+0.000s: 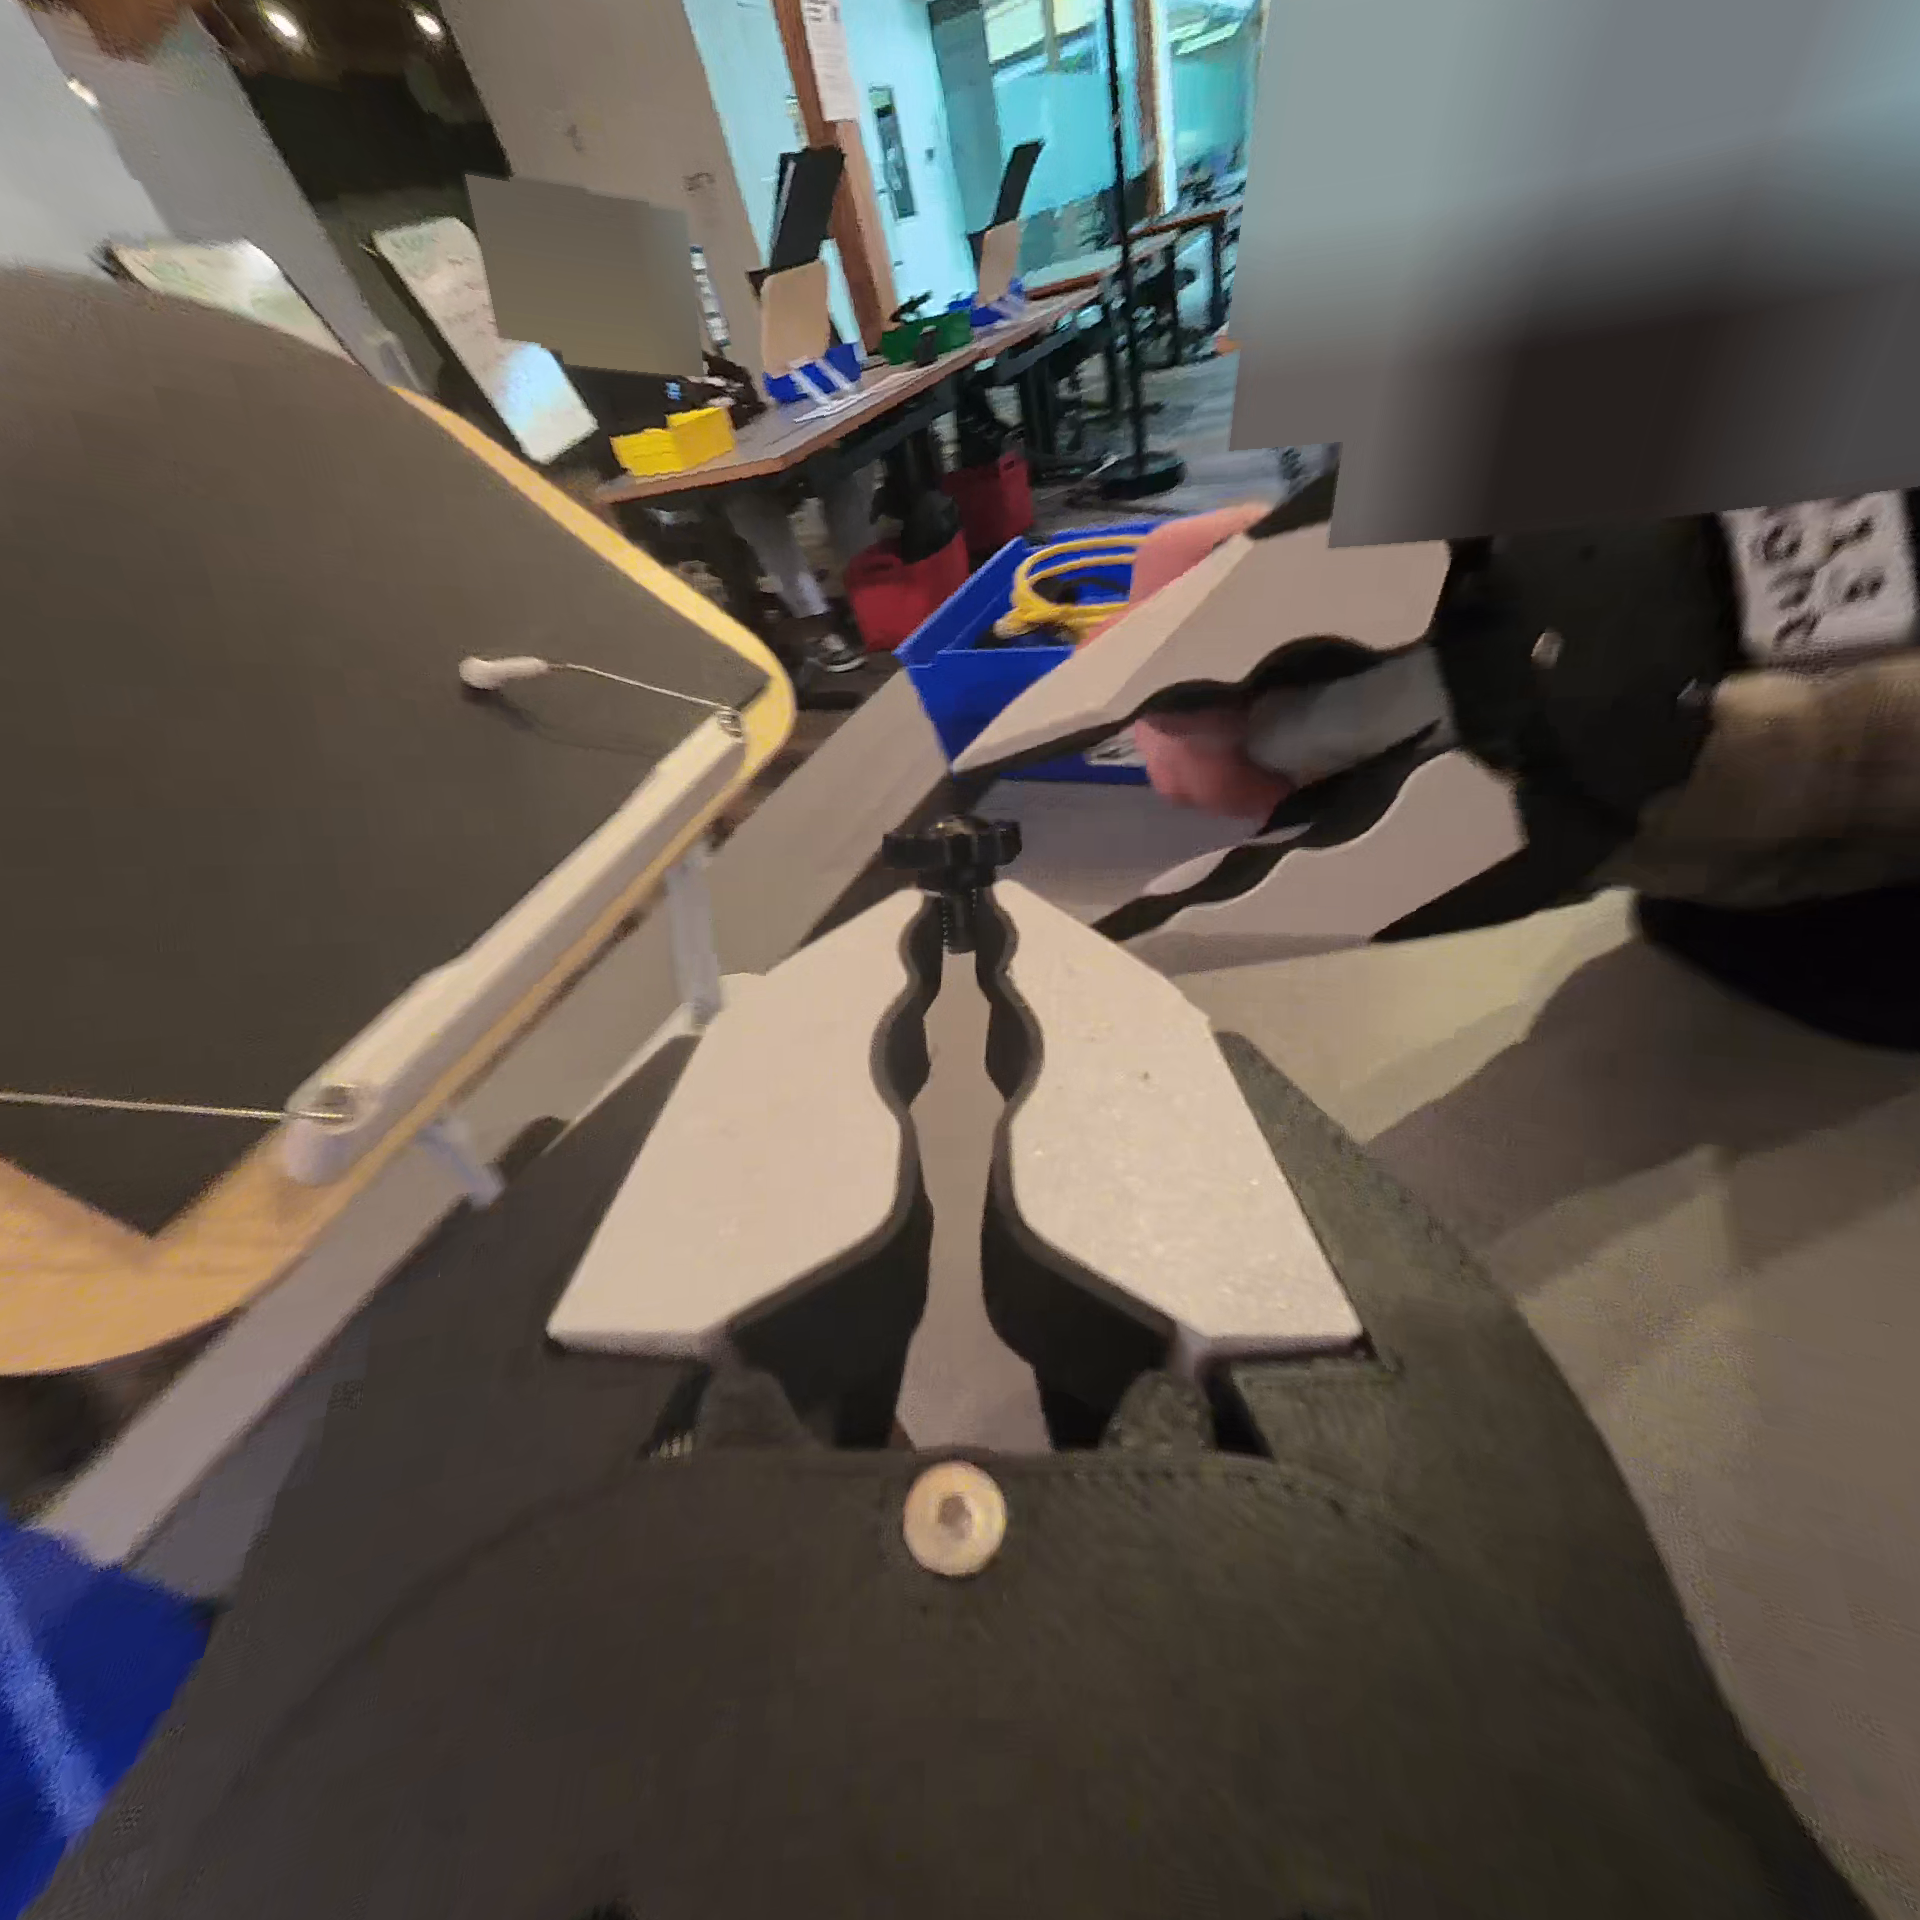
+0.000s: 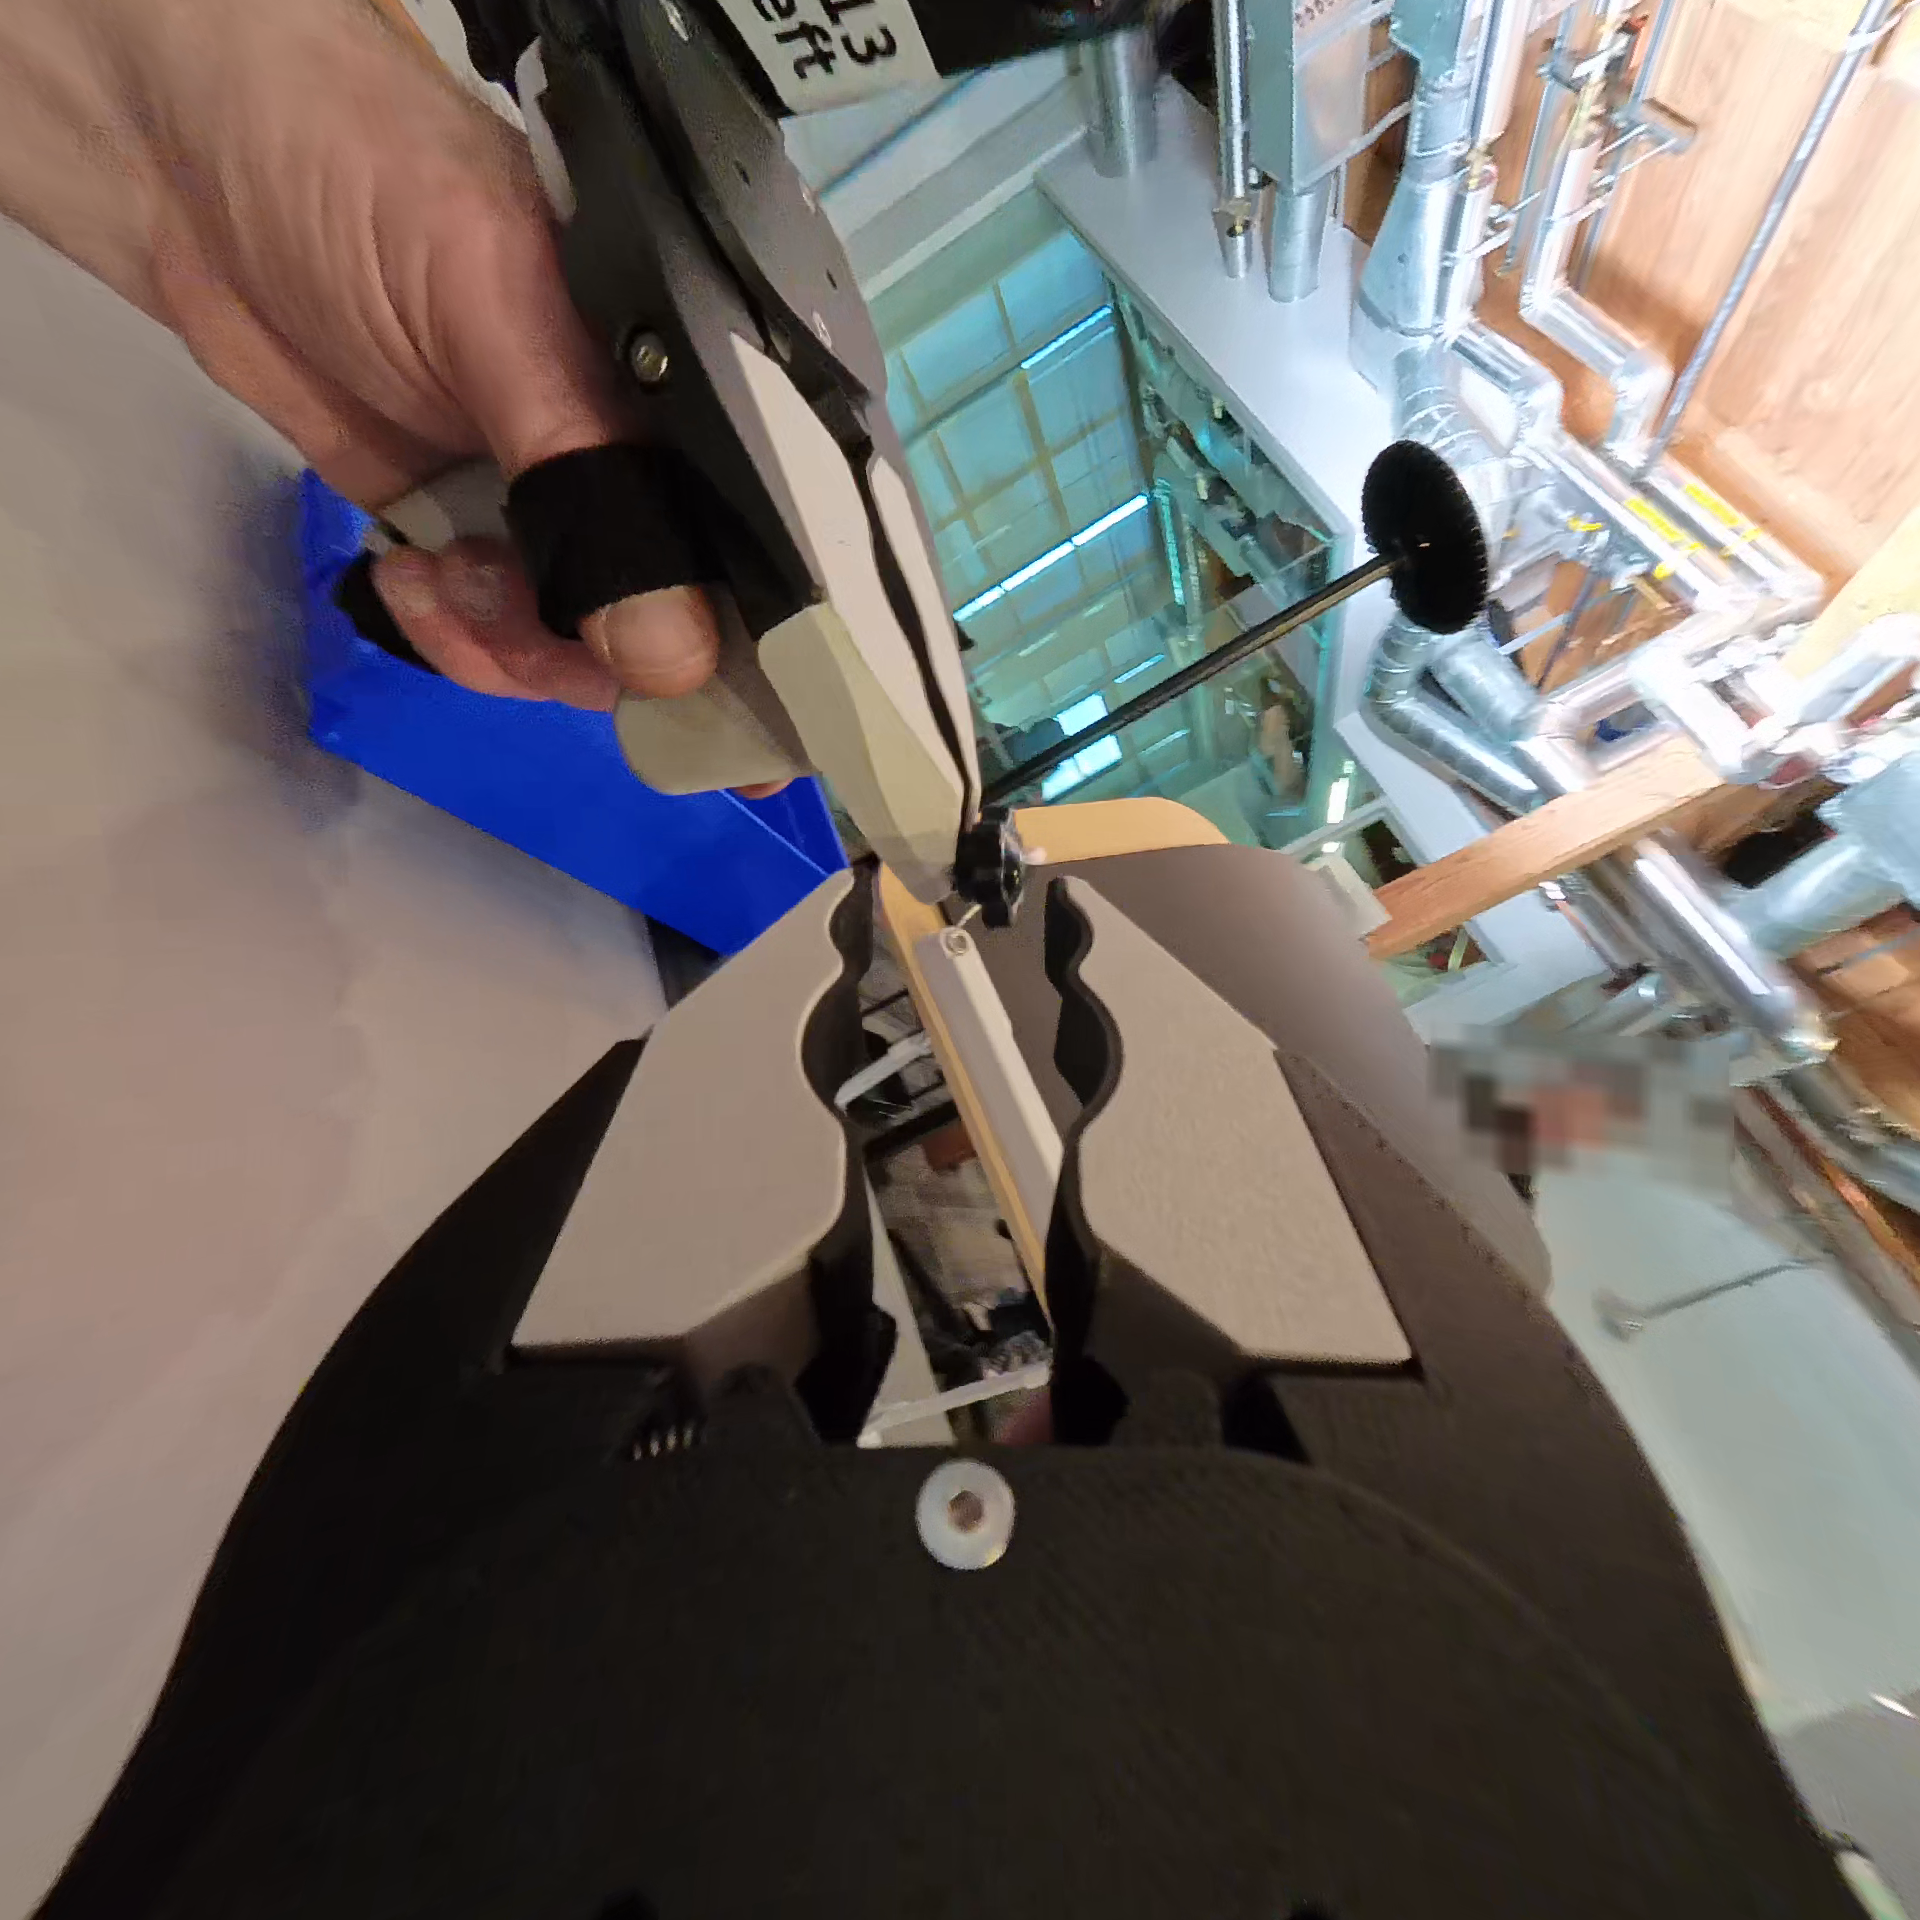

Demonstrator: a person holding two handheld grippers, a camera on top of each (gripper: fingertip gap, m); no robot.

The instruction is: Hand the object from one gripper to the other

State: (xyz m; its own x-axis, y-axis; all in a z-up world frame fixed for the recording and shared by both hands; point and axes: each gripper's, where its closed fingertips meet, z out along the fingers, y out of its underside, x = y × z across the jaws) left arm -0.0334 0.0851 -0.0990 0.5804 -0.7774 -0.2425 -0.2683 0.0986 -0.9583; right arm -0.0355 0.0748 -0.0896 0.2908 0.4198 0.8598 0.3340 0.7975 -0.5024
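The left gripper (image 1: 954, 935) pinches the threaded stem of the black knob screw (image 1: 951, 844) at its fingertips. Right of the screw, the right gripper (image 1: 1049, 831) stands wide apart, empty (risk: early release drops it).

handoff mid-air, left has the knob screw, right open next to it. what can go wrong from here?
1. The left gripper pinches only the thin threaded shank of the black knob screw at its very fingertips; a nudge could twist it loose.
2. The right gripper is open, with the screw just off its fingertips, so closing now may catch the left fingertips or miss.
3. Both views are motion-blurred; alignment looks unsettled.
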